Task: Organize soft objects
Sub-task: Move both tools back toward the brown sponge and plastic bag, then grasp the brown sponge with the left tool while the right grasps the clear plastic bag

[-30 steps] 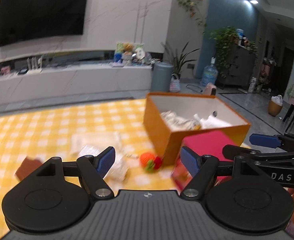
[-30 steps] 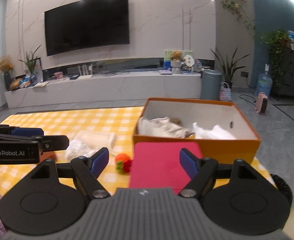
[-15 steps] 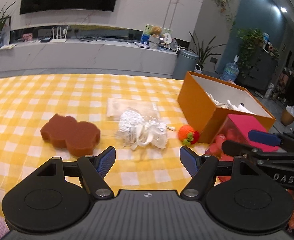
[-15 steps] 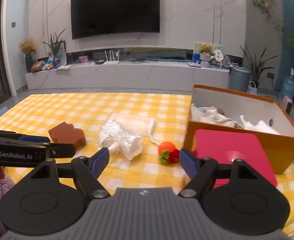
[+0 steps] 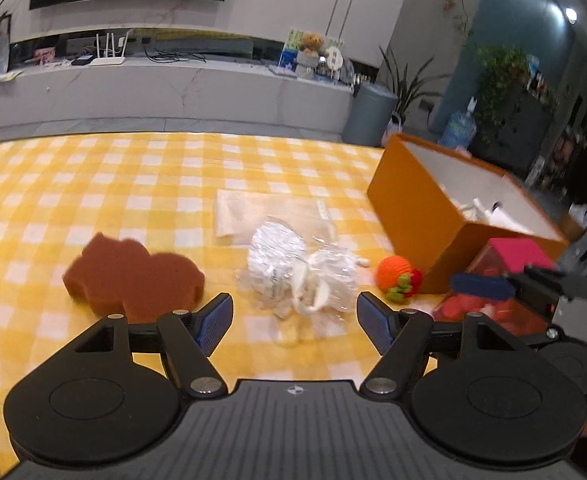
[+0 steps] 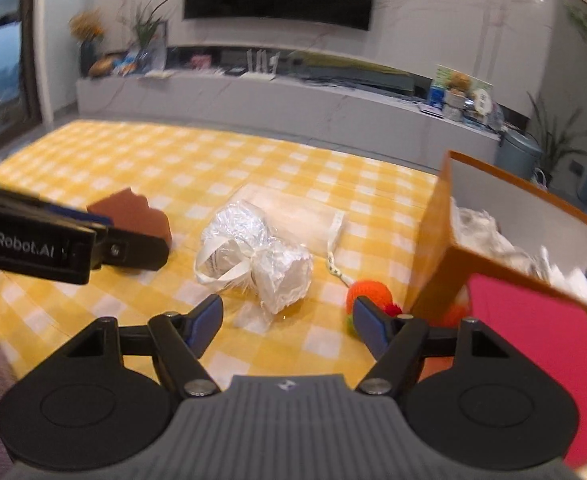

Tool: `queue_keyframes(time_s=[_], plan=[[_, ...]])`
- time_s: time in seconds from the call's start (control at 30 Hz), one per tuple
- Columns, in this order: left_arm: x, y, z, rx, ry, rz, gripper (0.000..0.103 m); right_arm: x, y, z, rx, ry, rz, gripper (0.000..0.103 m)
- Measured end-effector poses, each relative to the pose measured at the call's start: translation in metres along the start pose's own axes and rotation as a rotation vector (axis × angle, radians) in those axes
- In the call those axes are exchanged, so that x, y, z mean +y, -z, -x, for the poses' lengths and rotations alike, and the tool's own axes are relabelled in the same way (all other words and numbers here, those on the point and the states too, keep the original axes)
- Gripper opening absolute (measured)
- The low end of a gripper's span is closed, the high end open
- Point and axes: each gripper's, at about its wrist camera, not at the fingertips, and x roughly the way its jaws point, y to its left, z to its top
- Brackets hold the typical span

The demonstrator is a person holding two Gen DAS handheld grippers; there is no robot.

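Yellow-white checked tablecloth [image 5: 93, 184] under everything. Open orange cardboard box [image 5: 413, 208] at its right end, white soft items inside. Brown lobed foam sponge [image 5: 133, 276] left, crinkled clear plastic bag bundle [image 5: 297, 272] centre, orange crocheted ball [image 5: 393, 272] just beside box. Your left gripper [image 5: 293, 320] spread wide, empty, above bundle. Your right gripper [image 6: 285, 320] closing, nothing between pads.

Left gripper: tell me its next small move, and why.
Probably ease the left gripper forward and down over the crinkled plastic bag. Its jaws stand open with nothing between them, the bag lies just ahead of the fingertips on the yellow checked tablecloth, and the orange box waits to the right. The right gripper is closing on nothing yet.
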Motion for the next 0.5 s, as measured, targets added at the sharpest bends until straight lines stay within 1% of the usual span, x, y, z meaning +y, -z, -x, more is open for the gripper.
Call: queue_keyframes(time_s=[0.1,0.17,0.27,0.33,0.37,0.5], plan=[[0.009,-0.008,-0.008,0.034,-0.043,-0.026,0.083,0.001,-0.014,-0.018,0.02,-0.015,0.067,0.072],[0.02,-0.011,-0.013,0.054,-0.089,-0.014,0.083,0.003,-0.023,-0.03,0.029,-0.041,0.109,0.072],[0.042,-0.013,-0.021,0.069,-0.151,0.06,0.086,0.011,-0.034,-0.047,0.046,-0.078,0.183,0.075],[0.054,-0.013,-0.024,0.075,-0.161,0.123,0.087,0.016,-0.039,-0.058,0.055,-0.103,0.228,0.078],[0.058,-0.012,-0.025,0.082,-0.163,0.143,0.087,0.018,-0.041,-0.063,0.061,-0.112,0.245,0.078],[0.064,-0.003,-0.029,0.114,-0.232,0.184,0.087,0.02,-0.042,-0.089,0.108,-0.121,0.28,0.078]])
